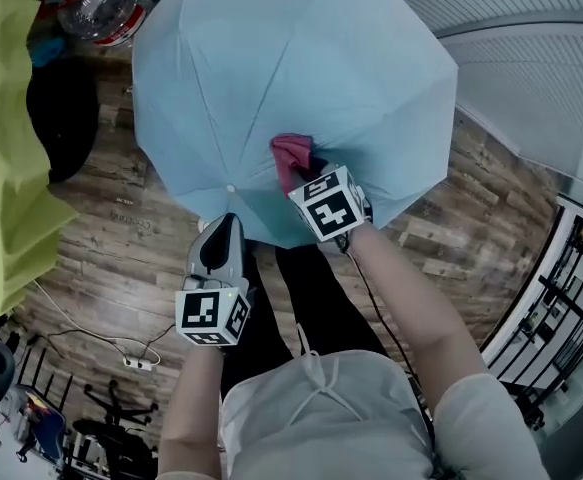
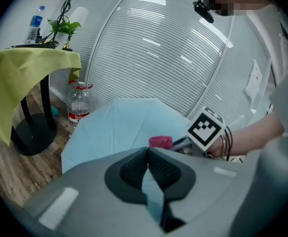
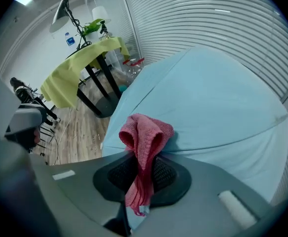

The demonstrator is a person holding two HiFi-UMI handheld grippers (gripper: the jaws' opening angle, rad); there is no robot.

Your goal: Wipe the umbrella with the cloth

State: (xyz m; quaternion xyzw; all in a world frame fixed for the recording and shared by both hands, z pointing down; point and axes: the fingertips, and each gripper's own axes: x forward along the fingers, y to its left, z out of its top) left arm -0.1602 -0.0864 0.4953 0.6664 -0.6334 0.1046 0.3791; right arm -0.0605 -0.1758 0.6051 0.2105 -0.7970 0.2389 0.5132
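Observation:
A light blue open umbrella [image 1: 291,78] lies canopy-up on the wood floor, also seen in the left gripper view [image 2: 119,127] and the right gripper view [image 3: 208,93]. My right gripper [image 1: 306,173] is shut on a red cloth [image 1: 289,156], which is pressed on the canopy near its front edge. The cloth [image 3: 146,137] bunches out between the pads of the right gripper [image 3: 144,164]. My left gripper [image 1: 226,220] sits at the canopy's front rim, and its jaws [image 2: 147,152] are shut with blue umbrella fabric between them. The cloth [image 2: 160,141] shows just beyond them.
A table draped in yellow-green cloth [image 1: 6,118] with a black round base [image 1: 61,118] stands at the left. A large water bottle [image 1: 101,13] is behind the umbrella. A white slatted wall [image 1: 531,78] curves along the right. A cable and power strip [image 1: 136,363] lie near my legs.

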